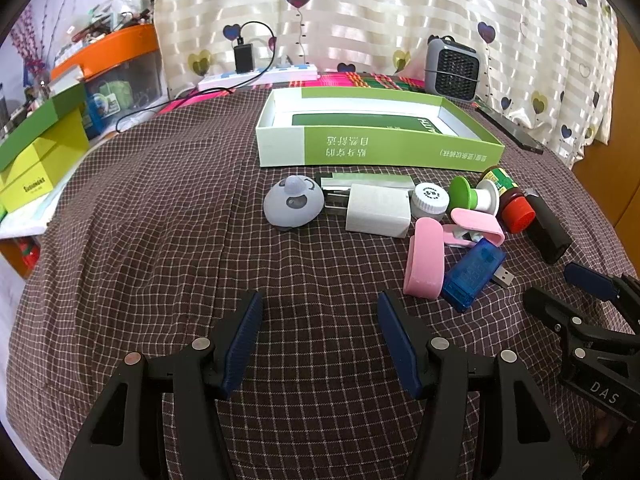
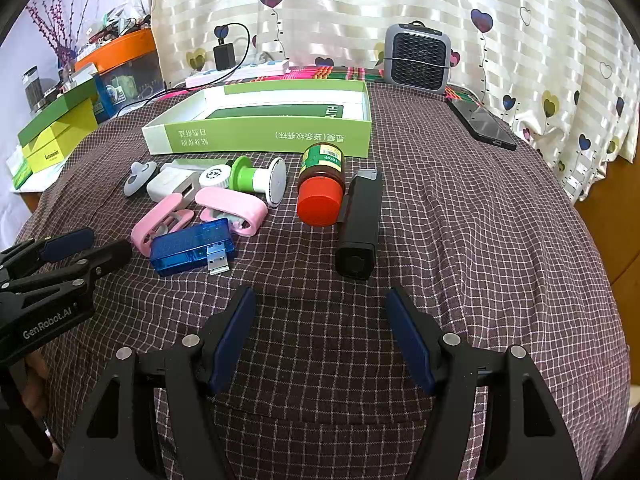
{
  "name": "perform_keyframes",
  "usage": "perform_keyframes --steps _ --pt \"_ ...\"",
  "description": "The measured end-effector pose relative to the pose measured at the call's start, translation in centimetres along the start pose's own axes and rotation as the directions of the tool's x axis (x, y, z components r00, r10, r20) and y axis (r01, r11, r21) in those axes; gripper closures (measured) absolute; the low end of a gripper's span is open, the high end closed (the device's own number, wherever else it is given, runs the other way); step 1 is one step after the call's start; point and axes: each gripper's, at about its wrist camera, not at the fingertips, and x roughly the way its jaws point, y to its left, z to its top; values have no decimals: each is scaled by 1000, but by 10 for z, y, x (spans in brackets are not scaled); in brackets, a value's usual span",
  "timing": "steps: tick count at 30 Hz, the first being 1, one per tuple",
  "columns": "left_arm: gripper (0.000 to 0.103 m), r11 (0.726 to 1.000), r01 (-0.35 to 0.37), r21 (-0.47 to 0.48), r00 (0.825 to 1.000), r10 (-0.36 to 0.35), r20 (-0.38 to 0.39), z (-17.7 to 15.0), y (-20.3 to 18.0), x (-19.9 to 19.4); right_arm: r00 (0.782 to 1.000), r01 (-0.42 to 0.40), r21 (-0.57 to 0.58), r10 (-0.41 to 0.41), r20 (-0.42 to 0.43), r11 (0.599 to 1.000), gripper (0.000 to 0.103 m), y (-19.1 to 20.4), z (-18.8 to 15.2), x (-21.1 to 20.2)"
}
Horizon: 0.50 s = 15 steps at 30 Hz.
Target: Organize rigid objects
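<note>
A row of small objects lies on the checked cloth in front of an open green and white box [image 1: 400, 148] [image 2: 260, 136]: a grey round gadget [image 1: 293, 205] [image 2: 138, 178], a white charger [image 1: 378, 210] [image 2: 172, 186], a white cap [image 1: 430, 200], a green and white spool [image 2: 256, 180], two pink clips [image 1: 425, 258] [image 2: 232, 204], a blue USB tester [image 1: 474, 274] [image 2: 190, 246], a red-capped bottle [image 2: 322, 188] and a black block [image 2: 360, 224]. My left gripper [image 1: 320, 304] is open and empty, short of the row. My right gripper [image 2: 320, 300] is open and empty, just before the black block.
A grey mini heater [image 2: 418, 58], a power strip with a plugged charger [image 1: 256, 74] and a black phone [image 2: 482, 124] lie at the back. Yellow and green boxes [image 1: 36, 160] and an orange-lidded bin [image 1: 116, 64] stand left. A curtain hangs behind.
</note>
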Motion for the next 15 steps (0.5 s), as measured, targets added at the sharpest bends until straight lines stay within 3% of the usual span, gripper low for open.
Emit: perform_keyframes --steps 15 --pt "44 1000 -2 1 1000 2 2 -1 0 0 1000 -1 1 1 0 1000 35 0 0 0"
